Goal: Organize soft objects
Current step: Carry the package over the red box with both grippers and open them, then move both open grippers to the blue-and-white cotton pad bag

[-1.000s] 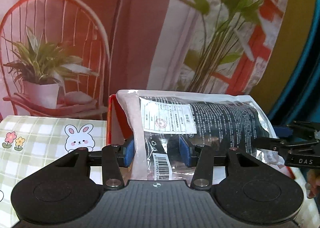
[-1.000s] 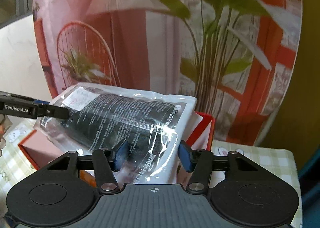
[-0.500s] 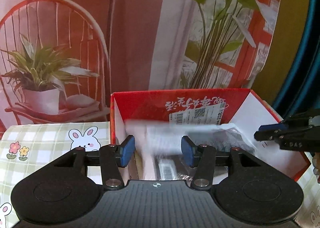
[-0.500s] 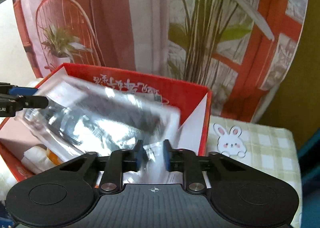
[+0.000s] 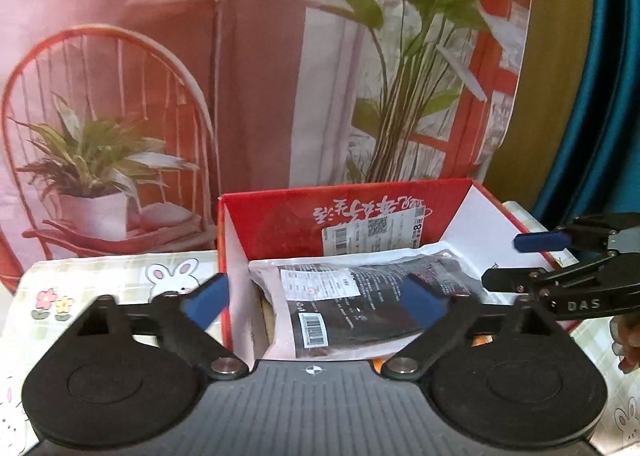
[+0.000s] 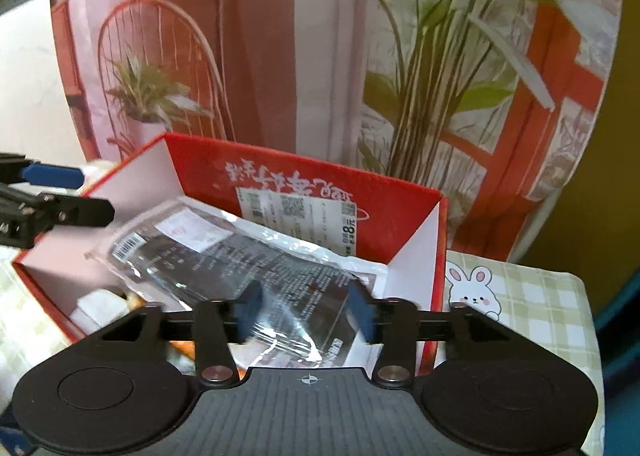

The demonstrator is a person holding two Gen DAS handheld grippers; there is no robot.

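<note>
A clear plastic bag (image 5: 360, 296) with a dark folded garment and white labels lies inside the red cardboard box (image 5: 280, 224), slanted across its contents. My left gripper (image 5: 316, 298) hovers at the box's near edge. Its jaws are opening and stand wide, and its blue pads are clear of the bag. The right gripper (image 5: 516, 262) reaches in from the right. In the right wrist view the bag (image 6: 240, 252) rests in the box (image 6: 304, 176). My right gripper (image 6: 305, 308) is opening just above the bag's near end and its pads do not press on it. The left gripper (image 6: 76, 194) shows at the left edge.
The box stands on a green checked cloth with rabbit pictures (image 5: 120, 276) (image 6: 520, 296). White and orange items (image 6: 100, 304) lie under the bag in the box. A printed backdrop of a chair and plants (image 5: 280, 76) rises right behind. A person's fingers (image 5: 628, 340) show at the right edge.
Both grippers held the bag up above the box. It has since dropped into the box, and both grippers have let go and opened, the left one widely.
</note>
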